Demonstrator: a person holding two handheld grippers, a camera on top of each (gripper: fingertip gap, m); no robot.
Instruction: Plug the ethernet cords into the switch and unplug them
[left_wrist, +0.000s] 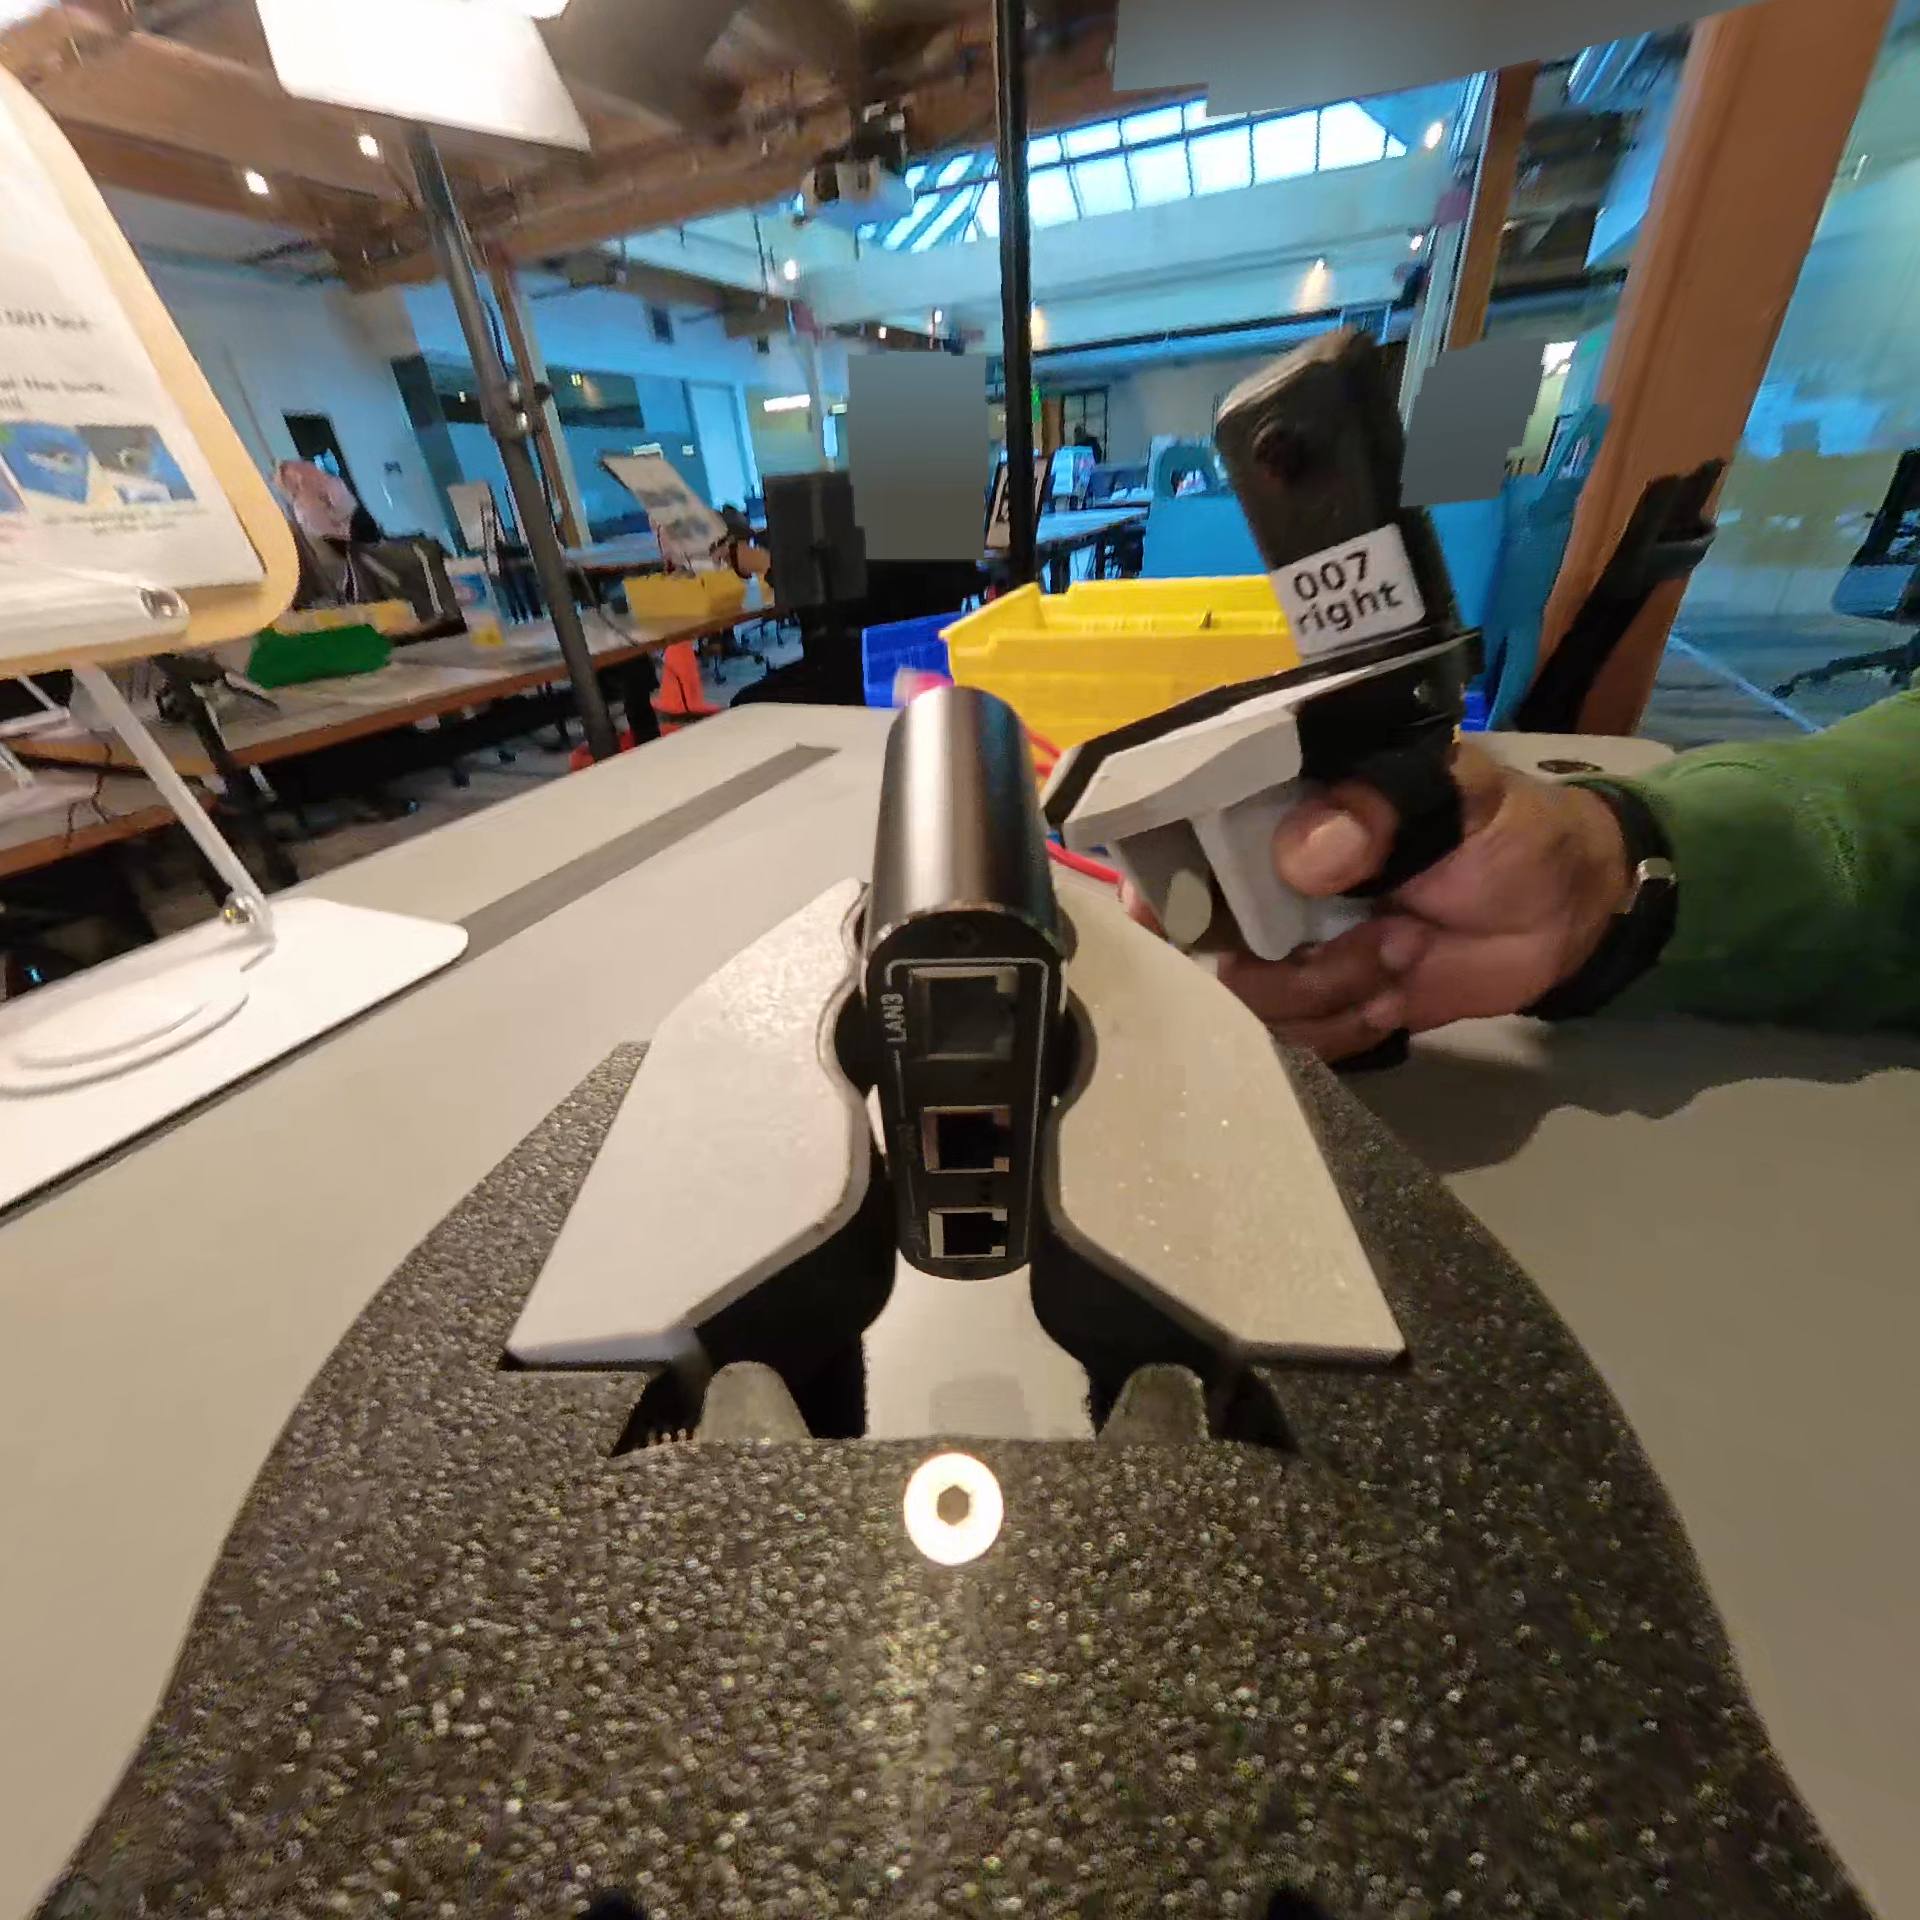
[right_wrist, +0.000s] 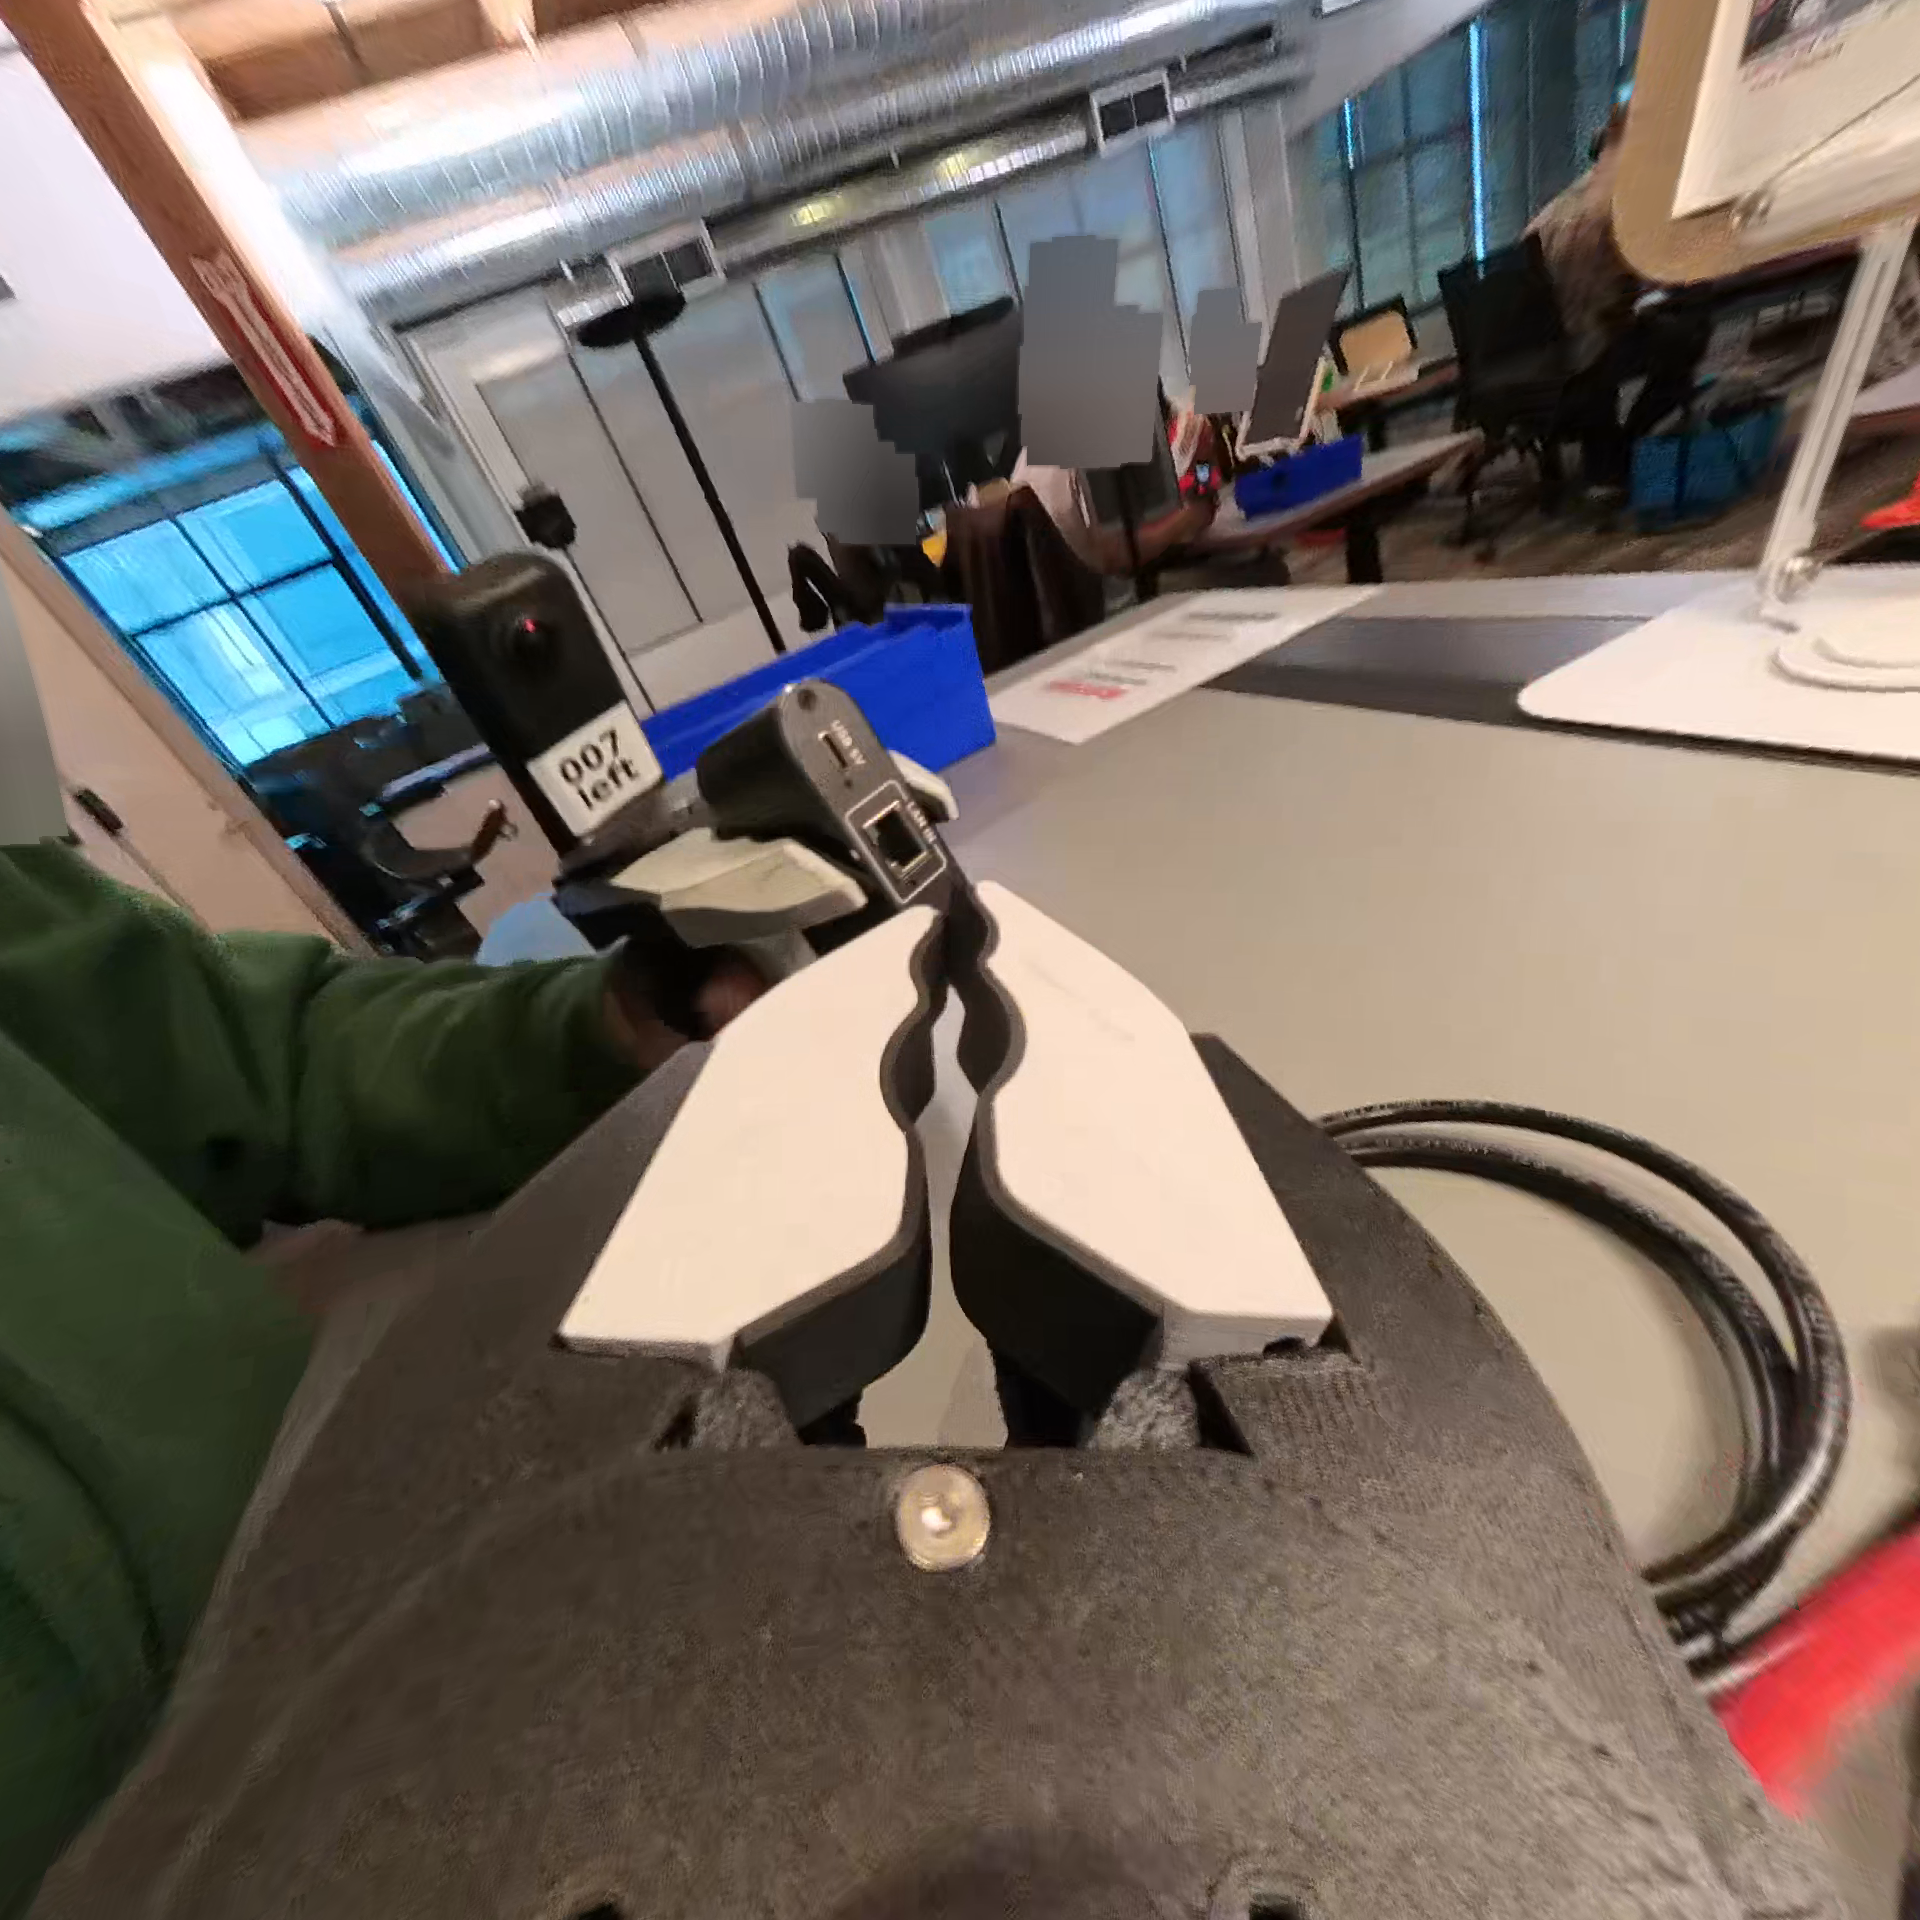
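Grey table (left_wrist: 416, 1195), busy workshop behind

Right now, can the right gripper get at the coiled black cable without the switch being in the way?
Probably yes. The right gripper is shut and empty, and the black cable lies coiled on the table just to its right. The switch sits ahead in the left gripper, clear of that side.

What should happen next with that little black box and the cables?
Probably the right gripper should open and reach for the coiled black cable. The left gripper already clamps the switch, its three ports face empty, and the right one holds nothing.
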